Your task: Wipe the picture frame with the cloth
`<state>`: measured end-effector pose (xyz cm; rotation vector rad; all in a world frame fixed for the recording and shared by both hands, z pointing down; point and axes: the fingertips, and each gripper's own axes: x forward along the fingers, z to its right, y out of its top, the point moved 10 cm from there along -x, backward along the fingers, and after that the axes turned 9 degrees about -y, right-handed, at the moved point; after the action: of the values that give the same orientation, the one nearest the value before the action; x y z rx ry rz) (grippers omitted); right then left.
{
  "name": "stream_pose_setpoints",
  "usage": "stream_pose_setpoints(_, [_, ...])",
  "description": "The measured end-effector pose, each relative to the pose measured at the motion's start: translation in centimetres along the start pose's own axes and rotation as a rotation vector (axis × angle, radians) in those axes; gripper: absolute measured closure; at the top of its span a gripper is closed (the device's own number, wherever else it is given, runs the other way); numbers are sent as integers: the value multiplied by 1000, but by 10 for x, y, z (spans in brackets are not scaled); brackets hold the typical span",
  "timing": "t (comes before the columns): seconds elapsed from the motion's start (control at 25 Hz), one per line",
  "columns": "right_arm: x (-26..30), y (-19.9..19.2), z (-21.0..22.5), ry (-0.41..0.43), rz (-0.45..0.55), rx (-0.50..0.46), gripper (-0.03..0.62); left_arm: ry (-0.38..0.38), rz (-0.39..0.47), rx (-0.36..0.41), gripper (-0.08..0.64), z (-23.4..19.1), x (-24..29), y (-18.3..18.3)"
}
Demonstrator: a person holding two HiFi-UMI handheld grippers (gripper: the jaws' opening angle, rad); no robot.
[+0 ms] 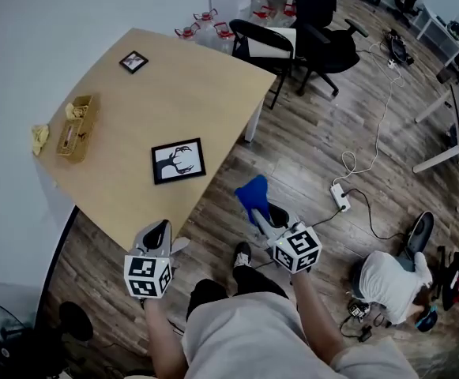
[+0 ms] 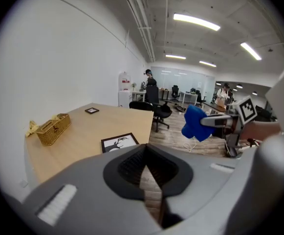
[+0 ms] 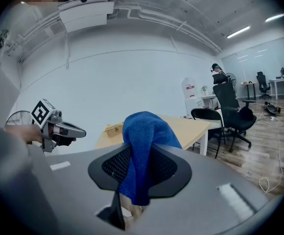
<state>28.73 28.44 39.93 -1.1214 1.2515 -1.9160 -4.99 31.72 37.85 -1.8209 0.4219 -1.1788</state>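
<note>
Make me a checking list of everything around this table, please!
Surface: wooden table, mostly bare.
Job's things: picture frame lies flat on the table; blue cloth is off the table, held by the right gripper.
Clutter: wicker basket, a yellow thing beside it, small frame at the far end.
Grippers: left gripper jaws together, nothing in them; right gripper jaws shut on the blue cloth.
Cables: white cable and power strip on the floor.
Surroundings: office chairs; a person crouching on the floor.
</note>
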Motion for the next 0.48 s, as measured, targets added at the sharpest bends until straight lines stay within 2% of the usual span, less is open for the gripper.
stream_pose_setpoints(0.08, [16, 7, 12, 18, -15, -31, 495, 5, -16, -21, 508, -7, 9, 1])
stream_pose_setpoints(0.28, [54, 15, 21, 51, -38, -94, 495, -45, -2, -157, 508, -28, 27, -4])
stream_pose_setpoints(0.48, [97, 19, 9, 83, -55, -125, 495, -71, 11, -190, 508, -61, 51, -9])
